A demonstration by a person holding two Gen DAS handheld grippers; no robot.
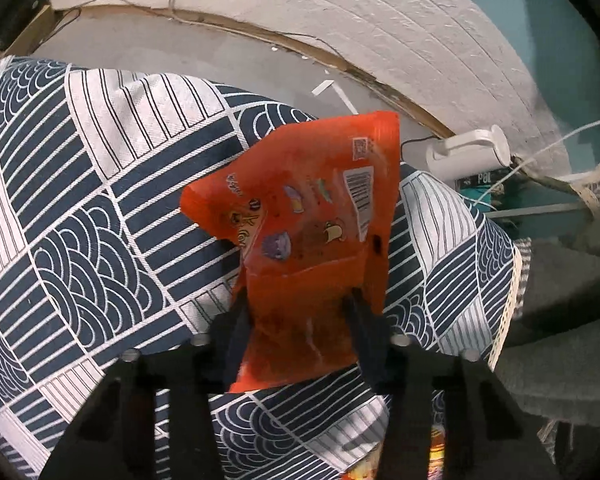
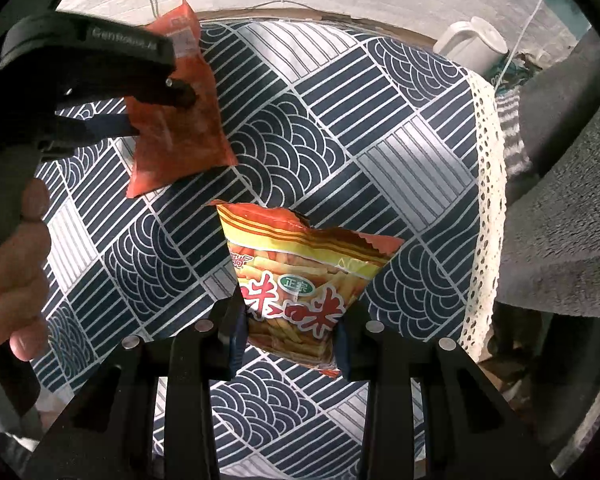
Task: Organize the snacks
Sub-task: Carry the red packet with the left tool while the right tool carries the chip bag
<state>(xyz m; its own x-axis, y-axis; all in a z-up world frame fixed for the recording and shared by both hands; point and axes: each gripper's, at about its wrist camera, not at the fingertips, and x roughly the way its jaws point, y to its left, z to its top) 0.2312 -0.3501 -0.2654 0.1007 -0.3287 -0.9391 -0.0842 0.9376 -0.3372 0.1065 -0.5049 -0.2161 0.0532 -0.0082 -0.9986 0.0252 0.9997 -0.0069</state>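
An orange snack packet with small cartoon prints and a barcode hangs above the patterned tablecloth, with my left gripper shut on its lower part. The right wrist view shows the same orange packet at the upper left, pinched by the left gripper. Below it, a yellow-and-red bag of fry-shaped snacks with a torn top edge is lifted off the tablecloth. My right gripper is shut on that bag's bottom edge.
A white kettle stands past the table's far right corner, also visible as the kettle. Grey fleecy fabric lies along the right, beyond the cloth's lace edge. A person's hand holds the left gripper. A white brick wall is behind.
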